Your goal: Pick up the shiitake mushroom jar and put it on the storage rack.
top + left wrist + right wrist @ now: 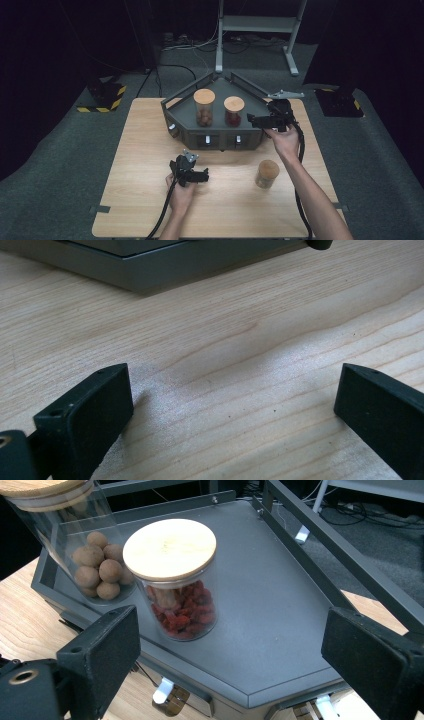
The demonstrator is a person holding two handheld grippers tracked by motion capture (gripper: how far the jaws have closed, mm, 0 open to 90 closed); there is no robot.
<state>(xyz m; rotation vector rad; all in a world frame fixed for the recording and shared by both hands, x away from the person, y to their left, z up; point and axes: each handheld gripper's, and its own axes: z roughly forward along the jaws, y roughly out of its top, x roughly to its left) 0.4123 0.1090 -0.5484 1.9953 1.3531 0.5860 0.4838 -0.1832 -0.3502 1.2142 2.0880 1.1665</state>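
My right gripper (230, 665) hangs with its jaws wide and empty at the near right edge of the grey tray (280, 605), and the jar of red pieces (175, 580) stands just ahead of them, a little toward the left jaw, not yet between the pads. I judge the main risk to be the approach: if I drive in at this angle, the left jaw could strike the glass or catch the wooden lid and tip the jar, or push it against the jar of brown balls (95, 560), which stands close behind it on that side. The tray's raised rail (320, 555) runs past the right jaw, so a wide swing there may hit metal. A grip taken only on the lid could lift it off. My left gripper (232, 405) rests low over the bare table (240, 330), jaws wide with nothing between them, the tray's base ahead. A third jar (267, 173) stands on the table, well behind my right jaws, beside the forearm.
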